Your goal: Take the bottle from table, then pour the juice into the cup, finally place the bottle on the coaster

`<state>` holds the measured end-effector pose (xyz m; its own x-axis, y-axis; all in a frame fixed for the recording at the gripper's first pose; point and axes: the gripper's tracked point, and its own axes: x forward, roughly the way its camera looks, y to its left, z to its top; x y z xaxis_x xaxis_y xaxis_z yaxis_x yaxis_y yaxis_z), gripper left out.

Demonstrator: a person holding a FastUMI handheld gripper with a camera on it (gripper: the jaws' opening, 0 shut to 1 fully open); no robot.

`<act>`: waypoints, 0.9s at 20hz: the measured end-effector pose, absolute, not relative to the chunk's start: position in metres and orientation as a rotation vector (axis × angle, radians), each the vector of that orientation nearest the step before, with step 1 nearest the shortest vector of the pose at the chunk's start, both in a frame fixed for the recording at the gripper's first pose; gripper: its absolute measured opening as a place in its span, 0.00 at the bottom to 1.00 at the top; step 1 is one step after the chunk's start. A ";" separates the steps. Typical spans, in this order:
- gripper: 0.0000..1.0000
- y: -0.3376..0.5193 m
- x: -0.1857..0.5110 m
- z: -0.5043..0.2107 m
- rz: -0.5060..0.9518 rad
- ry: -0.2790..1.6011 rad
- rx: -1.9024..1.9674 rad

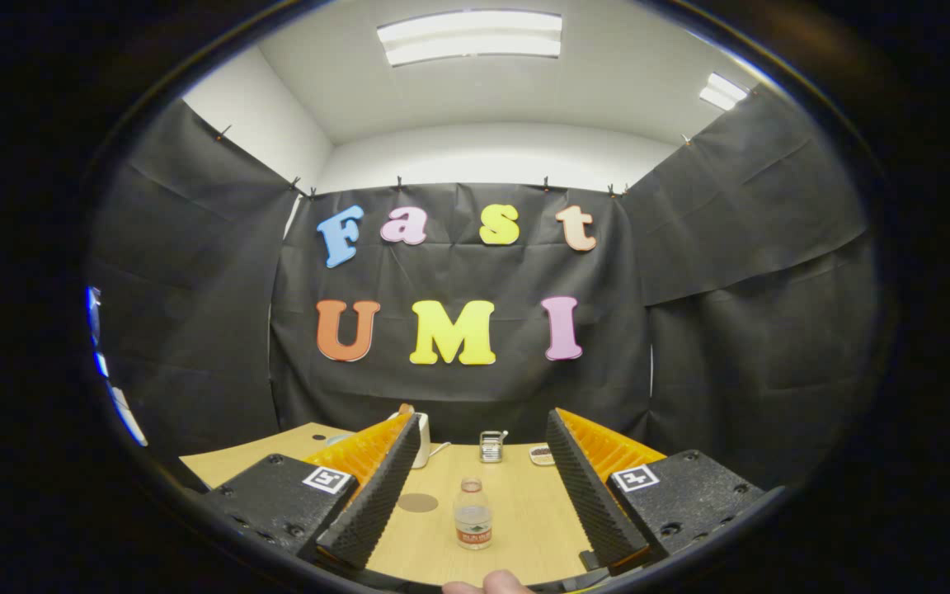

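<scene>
A small clear plastic bottle (pixel 472 515) with a pale cap and a red-edged label stands upright on the wooden table (pixel 524 511), between my two fingers and a little ahead of them. My gripper (pixel 483 429) is open, its fingers wide apart and touching nothing. A round brown coaster (pixel 417 502) lies flat to the left of the bottle, close to the left finger (pixel 376 487). A white cup (pixel 421 440) stands farther back, partly hidden by the left finger's tip.
A small metal holder (pixel 491 446) and a little dish (pixel 541 454) sit near the table's far edge, against the black cloth wall. A person's fingertip (pixel 496 583) shows below the bottle, at the gripper's base.
</scene>
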<state>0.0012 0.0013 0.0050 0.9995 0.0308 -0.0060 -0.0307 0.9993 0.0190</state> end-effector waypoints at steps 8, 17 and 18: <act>0.99 0.009 0.006 -0.004 0.053 0.015 0.006; 0.99 0.019 0.027 -0.047 0.082 0.051 0.043; 0.99 0.016 0.031 -0.054 0.075 0.055 0.043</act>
